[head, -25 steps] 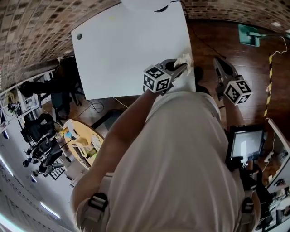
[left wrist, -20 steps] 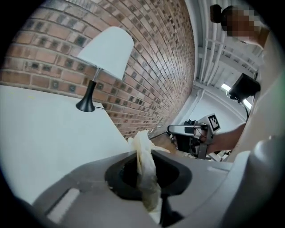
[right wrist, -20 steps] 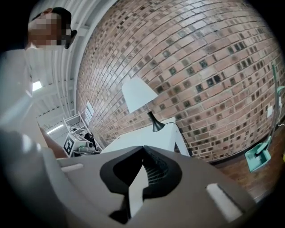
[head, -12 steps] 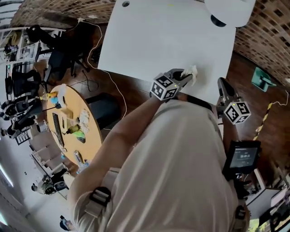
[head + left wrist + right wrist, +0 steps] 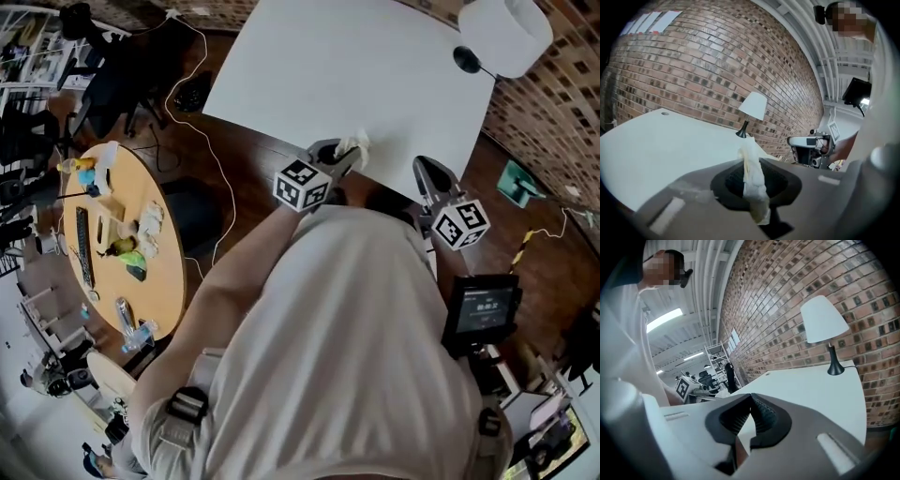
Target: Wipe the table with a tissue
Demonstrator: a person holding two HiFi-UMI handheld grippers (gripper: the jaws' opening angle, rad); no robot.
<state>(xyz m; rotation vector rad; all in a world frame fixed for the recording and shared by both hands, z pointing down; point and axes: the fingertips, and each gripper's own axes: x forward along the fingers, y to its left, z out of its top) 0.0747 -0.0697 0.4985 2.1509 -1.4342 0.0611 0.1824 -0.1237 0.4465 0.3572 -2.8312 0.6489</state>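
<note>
The white table (image 5: 347,66) fills the top of the head view. My left gripper (image 5: 345,157) hangs over its near edge, shut on a crumpled white tissue (image 5: 355,143). In the left gripper view the tissue (image 5: 753,180) stands pinched between the dark pads of the left gripper (image 5: 749,161), with the table (image 5: 656,145) beyond. My right gripper (image 5: 427,176) is just off the table's near right corner. Its fingertips touch in the right gripper view (image 5: 752,396), and nothing is between them.
A white-shaded lamp (image 5: 502,33) stands at the table's far right corner, seen also as lamp (image 5: 752,108) and lamp (image 5: 824,319). A round wooden table (image 5: 173,272) with several small items is at left. Cables (image 5: 202,131) lie on the floor. A small screen (image 5: 480,307) sits at right.
The head view has swung, so the table now sits turned in the picture. Both grippers have travelled sideways along its near edge, and the tissue stays in the left gripper.
</note>
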